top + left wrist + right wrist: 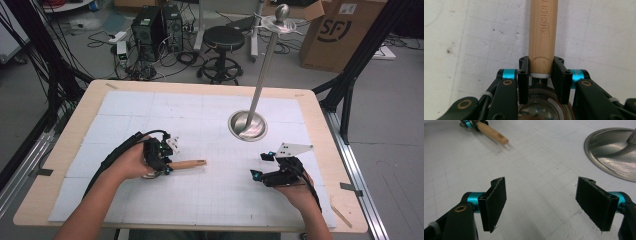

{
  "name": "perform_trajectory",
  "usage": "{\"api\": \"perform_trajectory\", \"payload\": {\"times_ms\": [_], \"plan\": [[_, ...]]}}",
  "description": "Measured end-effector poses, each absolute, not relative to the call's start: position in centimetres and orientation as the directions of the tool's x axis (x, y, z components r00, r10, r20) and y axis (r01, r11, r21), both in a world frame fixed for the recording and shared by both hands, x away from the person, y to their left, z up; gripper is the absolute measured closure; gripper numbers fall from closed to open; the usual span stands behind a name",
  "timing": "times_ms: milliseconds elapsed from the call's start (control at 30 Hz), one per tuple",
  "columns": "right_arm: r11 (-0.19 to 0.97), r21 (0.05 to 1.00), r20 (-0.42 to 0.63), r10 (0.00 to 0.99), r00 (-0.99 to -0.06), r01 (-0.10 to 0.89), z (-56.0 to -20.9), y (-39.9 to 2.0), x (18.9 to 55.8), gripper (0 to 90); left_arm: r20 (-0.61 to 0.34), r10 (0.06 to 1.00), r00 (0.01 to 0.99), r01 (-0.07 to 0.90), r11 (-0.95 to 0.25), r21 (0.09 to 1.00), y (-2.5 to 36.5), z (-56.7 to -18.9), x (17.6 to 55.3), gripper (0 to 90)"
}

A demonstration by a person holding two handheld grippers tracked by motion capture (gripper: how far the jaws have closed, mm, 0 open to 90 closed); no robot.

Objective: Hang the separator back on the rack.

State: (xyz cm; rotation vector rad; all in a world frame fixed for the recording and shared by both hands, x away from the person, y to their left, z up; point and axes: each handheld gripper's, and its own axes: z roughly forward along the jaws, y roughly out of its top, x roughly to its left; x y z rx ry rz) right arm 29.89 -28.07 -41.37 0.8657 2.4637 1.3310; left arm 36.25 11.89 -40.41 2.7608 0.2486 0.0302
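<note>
At about eight o'clock on the table [310, 100], the left gripper [541, 75] pinches the wooden-handled utensil [542, 30] at its stiff, light handle's base, a sound hold near the heavier metal end.

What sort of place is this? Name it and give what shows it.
Most likely a lab or workshop set up for recording: a gridded work table stands on a bare floor with computer towers and loose cables, a stool and a cardboard box behind it.

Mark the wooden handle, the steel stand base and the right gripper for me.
wooden handle [542, 37], left gripper view, mid shaft.
steel stand base [239, 131], high view, front rim.
right gripper [541, 203], right gripper view, between its open pads.
</note>
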Motion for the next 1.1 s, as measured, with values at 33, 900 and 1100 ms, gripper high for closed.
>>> {"api": "perform_trajectory", "payload": {"times_ms": [33,900,1100], "plan": [[0.419,0.815,0.094,0.586,-0.805,0.4,-41.4,-28.1,29.9,23.6,-0.011,0.179,0.984,0.17,-0.911,0.375,11.9,-40.2,36.2,69.4],[0.421,0.822,0.089,0.572,-0.816,0.385,-41.2,-27.7,29.8,23.6,-0.036,0.255,0.966,0.206,-0.678,0.705,13.5,-34.8,36.6,69.3],[0.414,0.826,0.09,0.572,-0.815,0.382,-41.1,-27.7,29.7,23.7,-0.054,0.269,0.962,0.21,-0.594,0.776,13.0,-33.3,37.2,69.3]]}}
